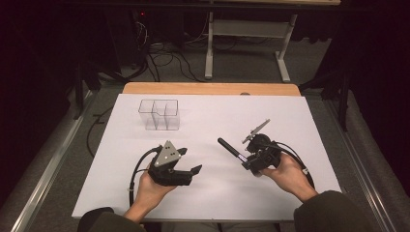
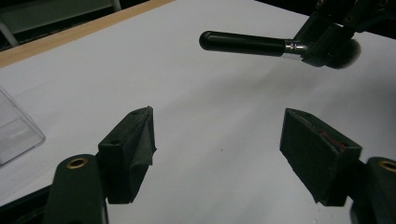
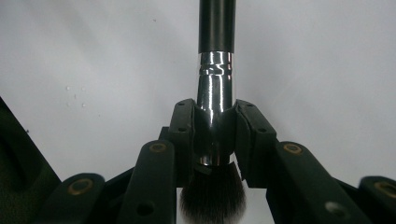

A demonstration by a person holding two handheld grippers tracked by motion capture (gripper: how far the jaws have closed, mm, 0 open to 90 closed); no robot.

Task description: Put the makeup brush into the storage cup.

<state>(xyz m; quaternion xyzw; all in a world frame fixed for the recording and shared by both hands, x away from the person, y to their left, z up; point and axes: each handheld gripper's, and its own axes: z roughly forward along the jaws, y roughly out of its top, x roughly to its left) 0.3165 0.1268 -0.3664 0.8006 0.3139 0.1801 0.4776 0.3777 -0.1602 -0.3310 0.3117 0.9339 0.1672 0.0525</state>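
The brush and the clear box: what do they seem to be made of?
Brush: the handle looks like glossy black plastic or lacquered wood; the collar looks like polished metal, since it shines with bright reflections; the dark bristles look soft and fine, probably synthetic. The right gripper is shut on the collar.
Box: apparently clear hard plastic, since the white table shows through its walls and dividers.

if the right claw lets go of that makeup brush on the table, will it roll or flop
The makeup brush would probably roll: its black handle looks round and smooth. It likely stays stiff, since it juts straight out from the right claw, clamped at the shiny metal ferrule. Only the dark bristles should give, and that ferrule may be slippery.
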